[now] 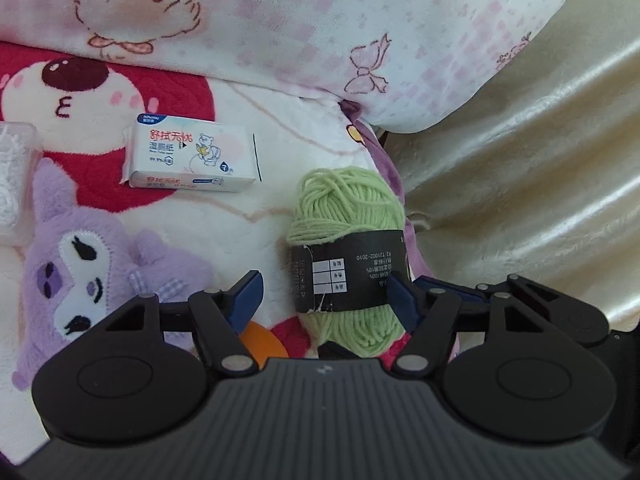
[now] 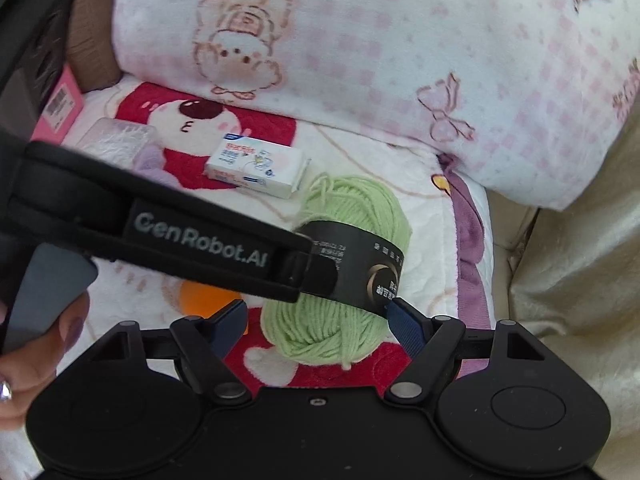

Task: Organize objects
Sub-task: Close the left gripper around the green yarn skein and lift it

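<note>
A green yarn ball [image 1: 344, 216] with a black paper band lies on a cartoon-print blanket near its right edge; it also shows in the right wrist view [image 2: 352, 208]. My left gripper [image 1: 326, 300] is open with the yarn between its blue pads, the right pad touching the band. My right gripper [image 2: 318, 324] is open, just in front of the yarn, its right pad by the band. The left gripper's black body [image 2: 160, 236] crosses the right wrist view and covers part of the yarn.
A white wet-wipe pack [image 1: 192, 158] lies behind the yarn. A purple plush toy [image 1: 92, 264] lies at the left, a clear plastic box [image 1: 16, 184] beyond it. A pink-checked pillow [image 1: 320, 20] fills the back. Cream satin fabric [image 1: 520, 160] lies right of the blanket.
</note>
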### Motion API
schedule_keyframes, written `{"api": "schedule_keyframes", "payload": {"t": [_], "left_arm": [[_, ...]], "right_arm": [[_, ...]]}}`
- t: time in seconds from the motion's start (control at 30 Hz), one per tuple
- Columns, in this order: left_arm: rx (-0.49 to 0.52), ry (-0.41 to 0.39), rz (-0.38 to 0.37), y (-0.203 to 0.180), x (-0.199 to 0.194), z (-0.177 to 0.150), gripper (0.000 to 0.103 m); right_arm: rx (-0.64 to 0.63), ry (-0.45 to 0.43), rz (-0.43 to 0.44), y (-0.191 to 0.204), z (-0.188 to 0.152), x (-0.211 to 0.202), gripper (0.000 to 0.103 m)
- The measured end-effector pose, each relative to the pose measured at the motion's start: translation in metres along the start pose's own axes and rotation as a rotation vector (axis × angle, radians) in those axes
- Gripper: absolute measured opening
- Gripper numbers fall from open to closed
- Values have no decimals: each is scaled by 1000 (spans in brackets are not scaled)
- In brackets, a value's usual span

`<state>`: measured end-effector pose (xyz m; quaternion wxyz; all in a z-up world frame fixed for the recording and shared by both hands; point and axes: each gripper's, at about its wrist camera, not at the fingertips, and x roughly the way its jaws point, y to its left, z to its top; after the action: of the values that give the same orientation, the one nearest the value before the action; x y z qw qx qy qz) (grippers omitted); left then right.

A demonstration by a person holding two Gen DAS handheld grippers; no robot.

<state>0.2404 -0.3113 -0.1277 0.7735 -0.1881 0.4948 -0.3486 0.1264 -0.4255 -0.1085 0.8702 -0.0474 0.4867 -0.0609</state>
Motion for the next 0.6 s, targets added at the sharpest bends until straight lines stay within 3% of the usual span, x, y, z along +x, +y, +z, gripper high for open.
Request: {"api": "schedule_keyframes", "payload": {"t": [0.37,0.6], "left_arm": [[-8,54,-44,-5,28,5,67],[20,45,-45,-12,29,-4,67]], "right_arm": [[88,11,-21,-26,-11,23,79],[108,-25,23,-30,-21,20,69]]}}
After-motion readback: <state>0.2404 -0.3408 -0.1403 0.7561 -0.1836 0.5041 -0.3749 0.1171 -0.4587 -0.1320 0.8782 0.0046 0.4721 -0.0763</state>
